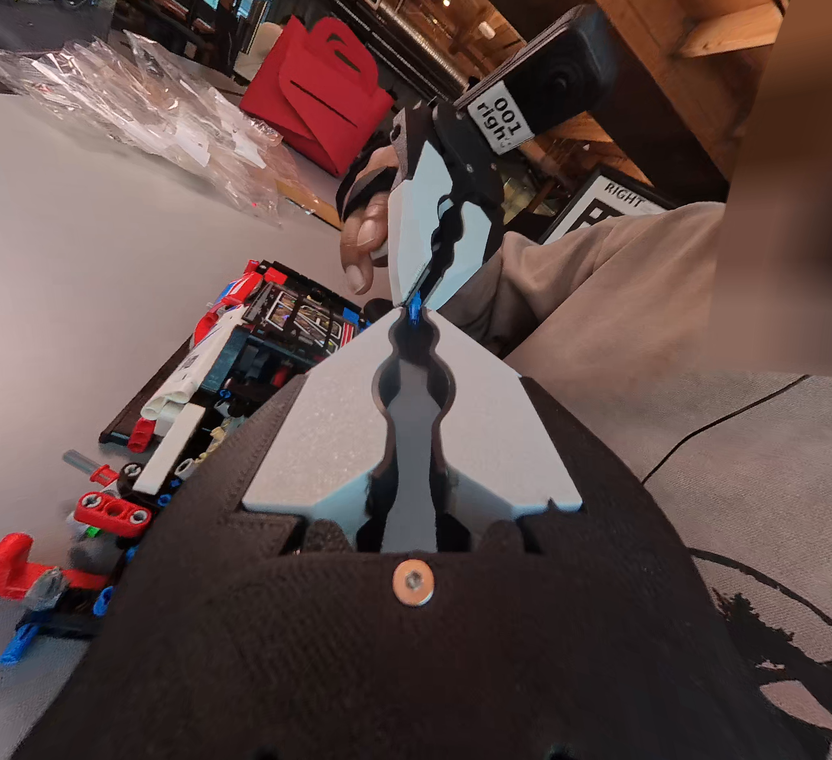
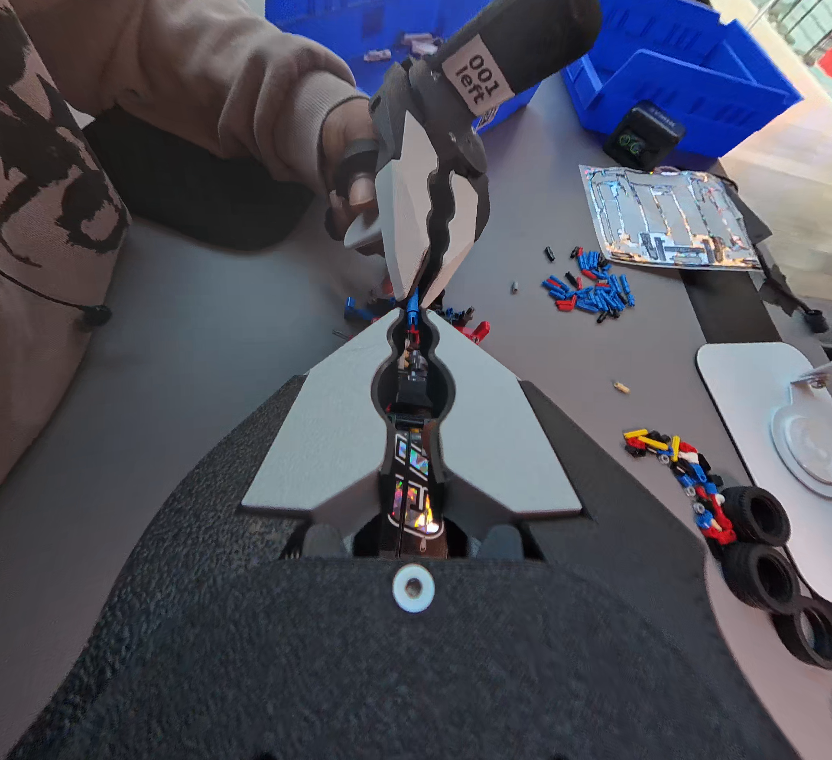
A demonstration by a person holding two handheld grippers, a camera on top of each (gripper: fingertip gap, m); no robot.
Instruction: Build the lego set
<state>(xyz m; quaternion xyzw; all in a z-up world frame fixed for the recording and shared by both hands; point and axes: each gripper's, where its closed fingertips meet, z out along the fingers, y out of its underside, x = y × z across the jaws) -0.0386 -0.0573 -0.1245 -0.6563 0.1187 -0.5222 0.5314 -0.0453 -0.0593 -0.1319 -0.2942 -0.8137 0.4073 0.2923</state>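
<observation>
Pinching one small blue pin from opposite ends, both tools meet tip to tip in the air above the tabletop: the left hand-held gripper is clamped on one end, the right hand-held gripper on the other. Under them sits the half-built car; right of it lie a loose pin pile and tyres. Likely a handover. Should both let go together, or pull askew, the pin could flick away among the spare parts.

left claw: closed, tip-to-tip | right claw: closed, tip-to-tip
</observation>
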